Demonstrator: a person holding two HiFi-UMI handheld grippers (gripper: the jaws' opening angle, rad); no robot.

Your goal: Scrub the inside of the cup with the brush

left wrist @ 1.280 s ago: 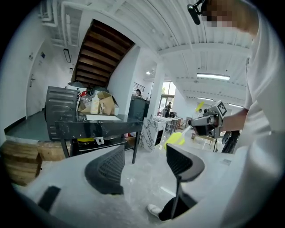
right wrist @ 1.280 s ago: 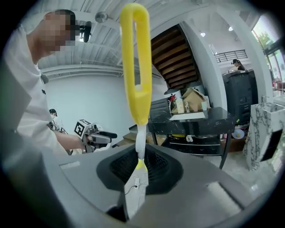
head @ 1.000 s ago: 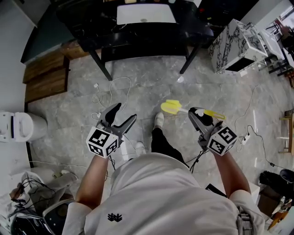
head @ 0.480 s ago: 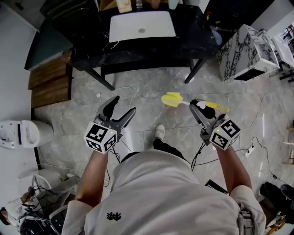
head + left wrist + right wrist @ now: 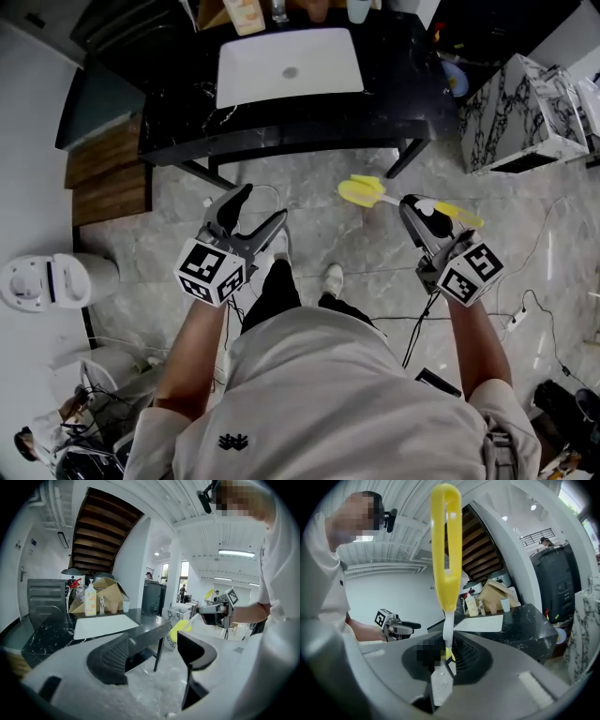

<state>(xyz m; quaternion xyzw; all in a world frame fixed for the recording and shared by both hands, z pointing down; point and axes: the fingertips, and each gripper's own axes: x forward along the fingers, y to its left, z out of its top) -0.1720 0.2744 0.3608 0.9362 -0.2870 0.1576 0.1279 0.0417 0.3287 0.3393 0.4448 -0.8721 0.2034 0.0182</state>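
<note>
Grey stone floor (image 5: 356,262) underfoot, black counter (image 5: 398,84) close ahead, its near edge just beyond both tools. Right tongs (image 5: 419,211) pinching the yellow brush (image 5: 364,192) by its thin neck, bristle head toward the inside, looped handle toward the outside; probably carried crosswise like this for an easy swing down into a cup later. Left tongs (image 5: 261,206) spread, nothing between them, presumably kept free for steadying the cup.

Cup (image 5: 505,604) out of reach: upright at the back of the counter, beside a cardboard box (image 5: 494,595) and a bottle (image 5: 471,605), behind a white mat (image 5: 289,66). No scrubbing begun yet.

Open floor between the tongs and the counter legs, with a power strip (image 5: 518,317) lying off to the right, worth avoiding underfoot. Marble-patterned cabinet (image 5: 520,103) hard by the counter's right end, wooden steps (image 5: 108,183) to the left. Tightest room on the right, so best approached over the front edge, above the mat.
</note>
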